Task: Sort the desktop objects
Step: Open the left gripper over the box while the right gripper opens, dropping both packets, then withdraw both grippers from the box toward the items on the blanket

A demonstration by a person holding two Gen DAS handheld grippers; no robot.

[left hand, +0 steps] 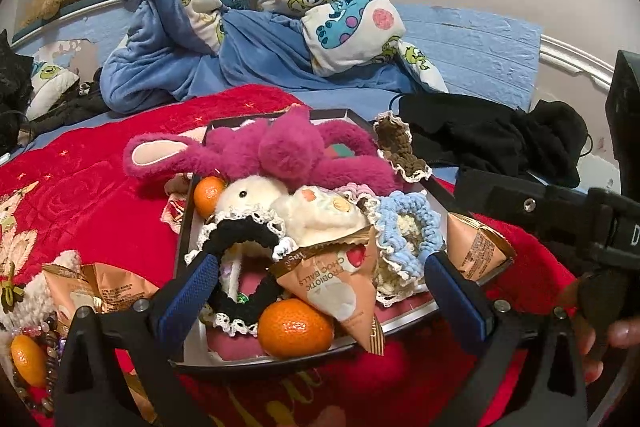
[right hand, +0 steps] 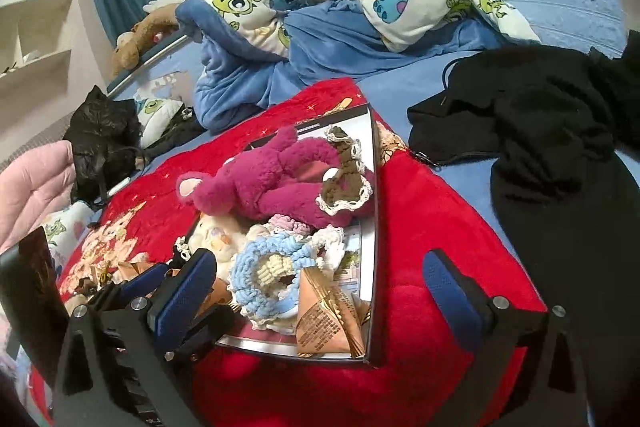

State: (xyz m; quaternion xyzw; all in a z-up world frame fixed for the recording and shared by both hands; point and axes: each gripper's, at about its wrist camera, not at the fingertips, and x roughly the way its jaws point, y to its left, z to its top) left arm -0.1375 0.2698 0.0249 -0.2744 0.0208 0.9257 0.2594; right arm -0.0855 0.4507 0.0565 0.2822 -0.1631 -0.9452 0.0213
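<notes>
Hidden or unclear: the tray (left hand: 404, 323), a shallow dark-rimmed box lid on the red blanket (left hand: 80, 187), is so heaped that little of its floor shows. Its far end is covered by the magenta plush bear (left hand: 280, 151), and its printed inner surface cannot be read. At the lower left edge of the left wrist view, a second orange (left hand: 26, 359), beaded bracelets (left hand: 44, 343) and more snack packets (left hand: 96, 291) lie on the blanket outside the tray, partly cut off behind the gripper frame. The black garment (right hand: 540, 131) on the blue bed sheet (right hand: 400, 83) is too dark to make out in detail.

Task items, all in the tray:
- One orange (left hand: 295, 329) at the near rim, another (left hand: 208, 195) at the left rim.
- A black scrunchie with white lace edge (left hand: 240, 235), lying against a cream plush (left hand: 260, 199).
- A triangular snack packet (left hand: 340, 287), resting on the near orange.
- A light blue crocheted scrunchie (right hand: 264, 263) and a brown one (right hand: 344, 179), the latter lying on the bear.
- A second packet (right hand: 328, 319) in the near right corner.

Left hand-held gripper (left hand: 320, 283): jaws spread wide over the near part of the tray, pinching nothing. Right hand-held gripper (right hand: 320, 279): jaws spread wide, straddling the tray's right wall, holding nothing.
</notes>
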